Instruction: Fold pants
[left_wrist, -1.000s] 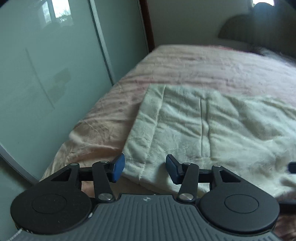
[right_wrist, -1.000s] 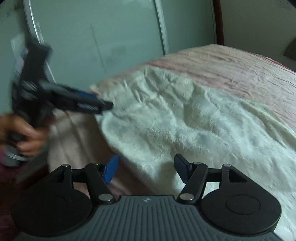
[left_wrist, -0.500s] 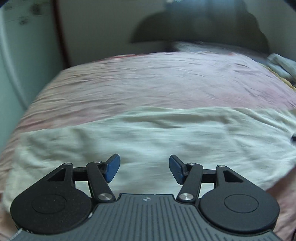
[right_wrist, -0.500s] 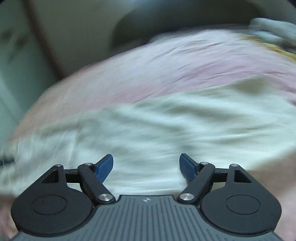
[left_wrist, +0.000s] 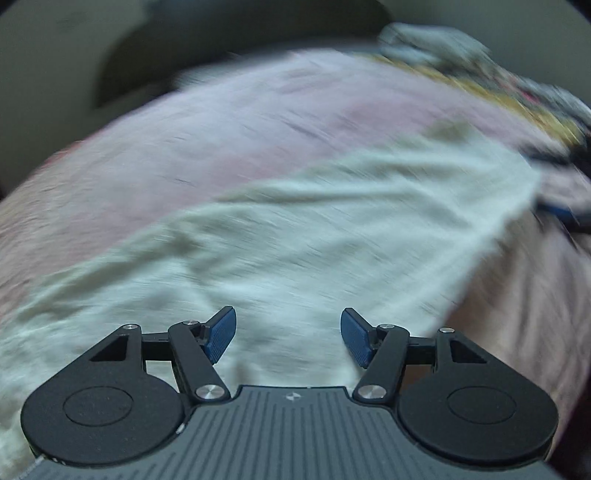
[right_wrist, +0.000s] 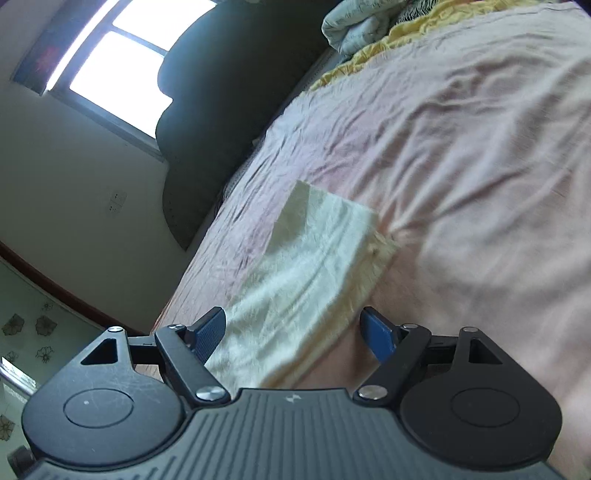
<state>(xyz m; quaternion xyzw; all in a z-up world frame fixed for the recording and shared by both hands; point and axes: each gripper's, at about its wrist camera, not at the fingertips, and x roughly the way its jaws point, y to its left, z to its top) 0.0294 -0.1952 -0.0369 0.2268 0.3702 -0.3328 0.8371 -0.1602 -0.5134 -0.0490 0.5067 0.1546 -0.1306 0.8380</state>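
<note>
Both tongs stand wide and empty, their jaws just opened further: left tongs (left_wrist: 287, 338) over the pants (left_wrist: 295, 251), right tongs (right_wrist: 293, 334) at one end. Cream pants lie along the bed (right_wrist: 461, 155). Grabbing one layer could drag the fold crooked.

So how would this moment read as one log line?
step: reaching | pants: flat on bed | left gripper: open, empty | right gripper: open, empty

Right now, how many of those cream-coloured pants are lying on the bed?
1. The cream pants lie stretched along the pink bedspread, just ahead of both open gripper views. The rumpled pile at the bed's far end could hide other clothes.
</note>
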